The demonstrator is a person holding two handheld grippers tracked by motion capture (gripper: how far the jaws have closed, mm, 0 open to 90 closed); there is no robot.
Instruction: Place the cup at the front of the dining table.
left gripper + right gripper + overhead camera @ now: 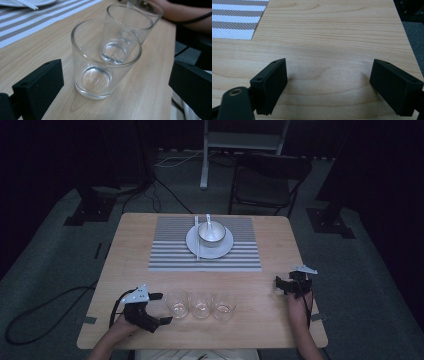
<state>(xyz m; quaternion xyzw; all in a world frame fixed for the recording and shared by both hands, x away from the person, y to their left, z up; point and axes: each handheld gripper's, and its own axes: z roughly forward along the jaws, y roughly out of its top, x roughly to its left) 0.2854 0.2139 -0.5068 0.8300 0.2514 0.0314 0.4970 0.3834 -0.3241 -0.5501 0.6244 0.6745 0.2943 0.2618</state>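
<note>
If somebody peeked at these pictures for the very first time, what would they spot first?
Probably the three clear glasses standing in a row at the near edge of the wooden table, with the left gripper open right beside the leftmost one. Next, the white plate on the striped placemat at the far side, carrying a shiny bowl. The right gripper rests open near the table's right edge, over bare wood.

1. Left gripper: jaws spread wide, flanking the nearest glass without contact.
2. Nearest glass: clear, empty, upright on the wooden table.
3. Second glass and third glass: in line behind it.
4. Striped placemat: upper left, bearing a white plate with chopsticks.
5. Person's forearm: upper right.
</note>
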